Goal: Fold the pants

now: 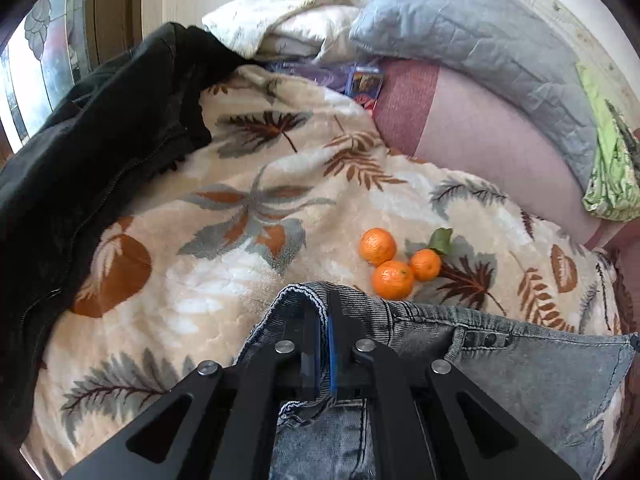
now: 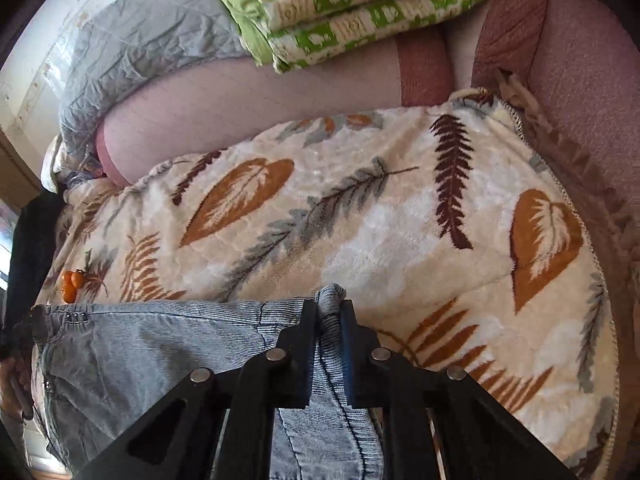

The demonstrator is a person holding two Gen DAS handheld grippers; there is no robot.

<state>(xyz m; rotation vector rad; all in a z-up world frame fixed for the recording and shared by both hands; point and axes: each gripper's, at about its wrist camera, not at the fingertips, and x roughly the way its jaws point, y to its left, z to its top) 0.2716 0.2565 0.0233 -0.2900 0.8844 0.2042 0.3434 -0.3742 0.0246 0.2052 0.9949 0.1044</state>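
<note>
A cream plush blanket printed with brown, rust and grey leaves [image 1: 248,184] is covering the pink sofa seat [image 1: 480,136] and is taking up most of both views. A black zippered jacket [image 1: 92,152] is lying crumpled along the blanket's left side, and a grey quilted cover [image 1: 472,32] is slumping over the sofa back beside a green-and-cream patterned folded blanket [image 2: 360,4]. The faded grey-blue denim pants [image 1: 540,376] are lying at the near edge of the blanket, stretched between the two grippers. The left gripper [image 1: 320,312] is pinching a hemmed edge of the denim between its black fingers. The right gripper [image 2: 329,312] is clamping a bunched fold of the same fabric. Three small orange mandarins [image 1: 394,262], one with a green leaf, are sitting together just beyond the pants.
</note>
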